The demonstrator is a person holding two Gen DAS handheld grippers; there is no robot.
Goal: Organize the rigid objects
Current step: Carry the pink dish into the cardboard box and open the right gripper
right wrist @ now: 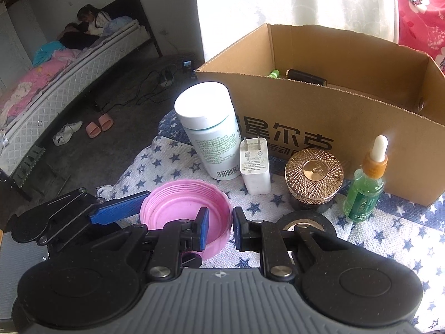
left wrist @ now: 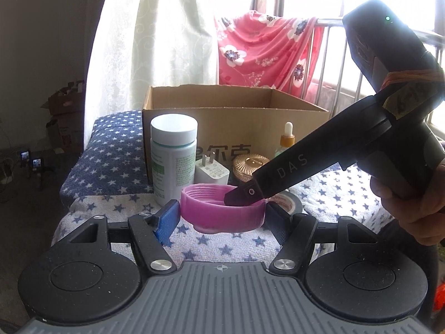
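Observation:
A pink screw lid (left wrist: pixel 222 208) (right wrist: pixel 183 206) lies open side up, just above the star-print cloth. My left gripper (left wrist: pixel 222 214) spans it, one blue pad (left wrist: pixel 169 217) against each side of its wall. My right gripper (right wrist: pixel 221 225) comes in from the right and is shut on the lid's near rim, one finger inside and one outside. In the left wrist view the right gripper's tip (left wrist: pixel 239 194) dips into the lid. The left gripper's blue finger (right wrist: pixel 119 211) touches the lid's left side.
Behind the lid stand a white bottle (right wrist: pixel 208 128), a white charger (right wrist: pixel 255 164), a gold-lidded jar (right wrist: pixel 314 175), a green dropper bottle (right wrist: pixel 367 189) and a black tape roll (right wrist: pixel 303 222). An open cardboard box (right wrist: pixel 333 105) behind them holds a black cylinder (right wrist: pixel 306 76). The floor drops off left.

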